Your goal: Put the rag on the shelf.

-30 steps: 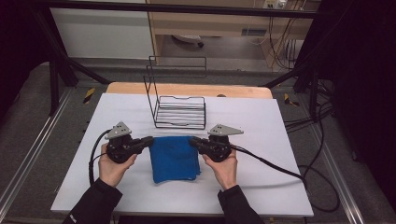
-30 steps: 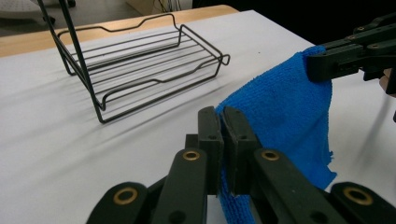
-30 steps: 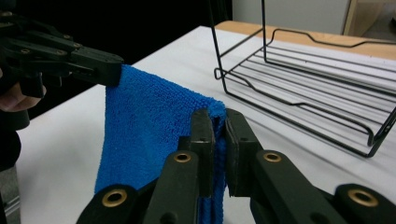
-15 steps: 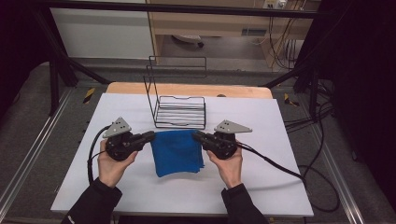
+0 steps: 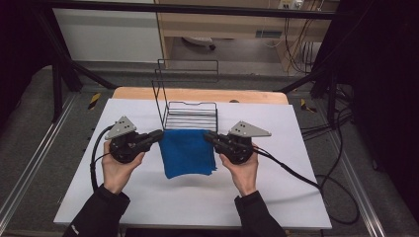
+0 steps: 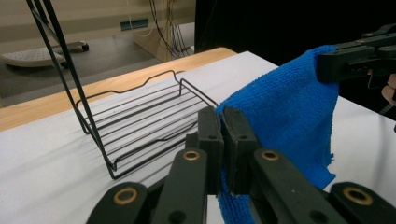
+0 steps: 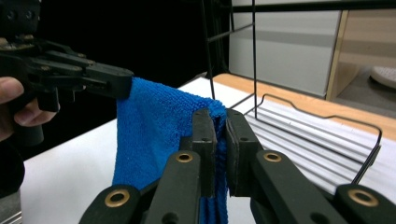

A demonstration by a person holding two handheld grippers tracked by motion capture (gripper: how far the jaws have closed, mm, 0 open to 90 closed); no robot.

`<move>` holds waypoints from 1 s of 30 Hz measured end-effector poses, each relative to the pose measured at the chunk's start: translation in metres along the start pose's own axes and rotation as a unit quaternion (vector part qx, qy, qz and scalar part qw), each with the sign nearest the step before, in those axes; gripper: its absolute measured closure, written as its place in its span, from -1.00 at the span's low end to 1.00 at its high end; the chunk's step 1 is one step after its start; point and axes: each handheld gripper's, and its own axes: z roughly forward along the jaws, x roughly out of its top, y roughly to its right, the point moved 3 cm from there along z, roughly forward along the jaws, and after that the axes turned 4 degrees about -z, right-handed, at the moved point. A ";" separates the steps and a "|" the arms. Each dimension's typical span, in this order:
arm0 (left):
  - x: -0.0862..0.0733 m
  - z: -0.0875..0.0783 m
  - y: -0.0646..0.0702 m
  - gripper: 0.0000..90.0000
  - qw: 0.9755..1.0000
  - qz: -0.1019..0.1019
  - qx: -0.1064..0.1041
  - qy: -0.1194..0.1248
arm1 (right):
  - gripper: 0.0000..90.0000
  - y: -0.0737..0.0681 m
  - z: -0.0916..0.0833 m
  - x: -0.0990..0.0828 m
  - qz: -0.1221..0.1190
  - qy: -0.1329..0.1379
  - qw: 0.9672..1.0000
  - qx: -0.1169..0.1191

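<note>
Nearest the front edge of the white table (image 5: 197,197), the person's two hands come in side by side, each with a gripper. The left gripper (image 5: 157,136) has its jaws closed on the upper left corner of the blue terry cloth (image 5: 188,152); the left gripper view shows the two black pads pressed together with the fabric pinched between them. The right gripper (image 5: 209,137) is likewise clamped shut on the upper right corner, the cloth squeezed between its pads.

Compared with a second ago, the cloth no longer lies flat on the table: it has been lifted by its top edge and carried toward the far edge. It now hangs as a stretched sheet between the grippers, its lower hem draping toward the tabletop.

Just beyond the cloth's top edge stands the black wire rack (image 5: 190,114), its low tray near the table's far edge and its tall back frame rising behind. The lift likely means the cloth is about to be set into or draped over that rack.
</note>
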 end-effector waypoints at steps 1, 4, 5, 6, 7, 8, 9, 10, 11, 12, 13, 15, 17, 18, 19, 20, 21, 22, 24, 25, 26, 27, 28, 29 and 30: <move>0.001 0.000 0.000 0.92 1.000 0.000 0.000 0.004 | 0.87 0.000 -0.001 0.002 0.000 0.003 1.000 -0.001; 0.004 0.001 0.001 0.92 1.000 0.001 -0.001 0.012 | 0.87 0.000 -0.004 0.007 -0.003 0.011 1.000 -0.002; 0.005 0.002 0.001 0.92 1.000 0.002 0.000 0.013 | 0.87 0.001 -0.004 0.008 -0.004 0.013 1.000 -0.005; 0.006 0.002 0.002 0.92 1.000 0.004 0.001 0.015 | 0.87 0.001 -0.005 0.009 -0.002 0.014 1.000 -0.005; 0.007 0.003 0.002 0.92 1.000 0.007 0.003 0.017 | 0.87 0.001 -0.006 0.011 -0.004 0.015 1.000 -0.006; 0.008 0.003 0.002 0.92 1.000 0.007 0.004 0.019 | 0.87 0.001 -0.006 0.012 -0.004 0.017 1.000 -0.007; 0.009 0.004 0.003 0.92 1.000 0.007 0.004 0.021 | 0.87 0.001 -0.007 0.014 -0.005 0.019 1.000 -0.008; 0.010 0.004 0.003 0.92 1.000 0.006 0.004 0.022 | 0.87 0.001 -0.007 0.015 -0.006 0.021 1.000 -0.009; 0.011 0.004 0.003 0.92 1.000 0.005 0.004 0.024 | 0.88 0.002 -0.008 0.017 -0.008 0.022 1.000 -0.010; 0.012 0.004 0.002 0.92 1.000 0.004 0.003 0.026 | 0.88 0.002 -0.008 0.018 -0.009 0.023 1.000 -0.011; 0.014 0.005 0.002 0.92 1.000 0.003 0.003 0.030 | 0.88 0.002 -0.009 0.020 -0.010 0.025 1.000 -0.012; 0.017 0.005 0.002 0.92 0.999 0.005 0.004 0.032 | 0.88 0.002 -0.009 0.024 -0.014 0.027 0.999 -0.015; 0.020 0.005 0.002 0.92 0.999 0.004 0.003 0.035 | 0.88 0.002 -0.010 0.027 -0.016 0.030 0.999 -0.016; 0.022 0.005 0.002 0.92 0.999 0.004 0.003 0.037 | 0.88 0.003 -0.010 0.028 -0.017 0.031 0.999 -0.017; 0.024 0.005 0.002 0.92 0.999 0.003 0.002 0.039 | 0.88 0.003 -0.010 0.030 -0.017 0.032 0.999 -0.017; 0.025 0.006 0.002 0.92 0.999 0.003 0.001 0.040 | 0.88 0.004 -0.011 0.031 -0.019 0.032 0.999 -0.018; 0.027 0.006 0.002 0.92 0.999 0.001 0.000 0.043 | 0.88 0.005 -0.011 0.033 -0.021 0.033 0.999 -0.020; 0.029 0.006 0.002 0.92 0.999 0.000 0.000 0.046 | 0.88 0.005 -0.012 0.034 -0.020 0.035 0.999 -0.021; 0.033 0.006 0.002 0.92 0.999 -0.001 -0.001 0.052 | 0.88 0.006 -0.012 0.037 -0.022 0.039 0.999 -0.024; 0.035 0.006 0.002 0.92 0.999 -0.001 -0.001 0.054 | 0.88 0.006 -0.013 0.038 -0.023 0.040 0.999 -0.024; 0.037 0.006 0.002 0.92 0.998 0.000 0.000 0.056 | 0.88 0.006 -0.013 0.040 -0.023 0.042 0.999 -0.026; 0.038 0.006 0.002 0.92 0.998 0.000 0.000 0.057 | 0.88 0.006 -0.013 0.041 -0.024 0.044 0.998 -0.027; 0.040 0.006 0.002 0.92 0.998 0.001 0.000 0.059 | 0.88 0.006 -0.014 0.043 -0.025 0.046 0.998 -0.028; 0.041 0.006 0.002 0.93 0.998 0.001 0.000 0.061 | 0.88 0.006 -0.014 0.044 -0.024 0.048 0.998 -0.029; 0.043 0.005 0.002 0.93 0.998 0.001 0.000 0.063 | 0.88 0.007 -0.014 0.046 -0.026 0.051 0.998 -0.029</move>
